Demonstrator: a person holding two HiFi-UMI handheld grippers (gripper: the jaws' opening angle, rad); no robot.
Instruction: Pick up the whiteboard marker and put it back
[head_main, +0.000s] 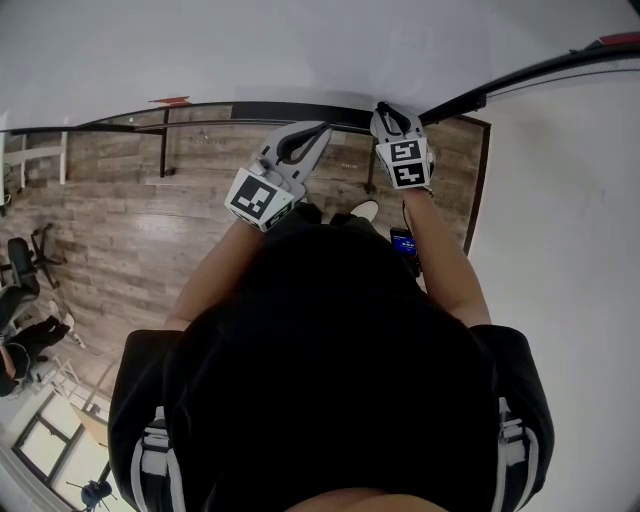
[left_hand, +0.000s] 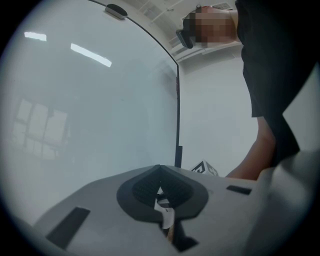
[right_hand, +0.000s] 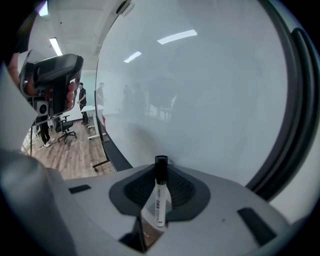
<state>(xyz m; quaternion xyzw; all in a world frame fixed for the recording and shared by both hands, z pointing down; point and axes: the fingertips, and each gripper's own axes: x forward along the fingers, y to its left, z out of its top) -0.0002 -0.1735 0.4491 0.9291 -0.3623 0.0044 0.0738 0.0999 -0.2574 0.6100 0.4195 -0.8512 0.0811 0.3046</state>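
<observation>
The whiteboard marker (right_hand: 159, 195), a white barrel with a black cap pointing away, stands between the pads of my right gripper (right_hand: 160, 172), which is shut on it. The cap end points toward the whiteboard (right_hand: 200, 90), very close to its surface. In the head view the right gripper (head_main: 392, 112) is up against the whiteboard (head_main: 300, 50), and the marker is hidden there. My left gripper (head_main: 305, 140) hovers just left of it, near the board's black lower rail (head_main: 220, 110). In its own view the left gripper (left_hand: 159, 170) is shut with nothing held, facing the whiteboard (left_hand: 90, 100).
The board's dark frame (right_hand: 295, 100) runs along its right edge, with a white wall (head_main: 570, 250) beyond. Wooden floor (head_main: 130, 240) lies below. Office chairs (head_main: 25, 265) and a desk stand at the far left. People (right_hand: 82, 100) stand far off in the room.
</observation>
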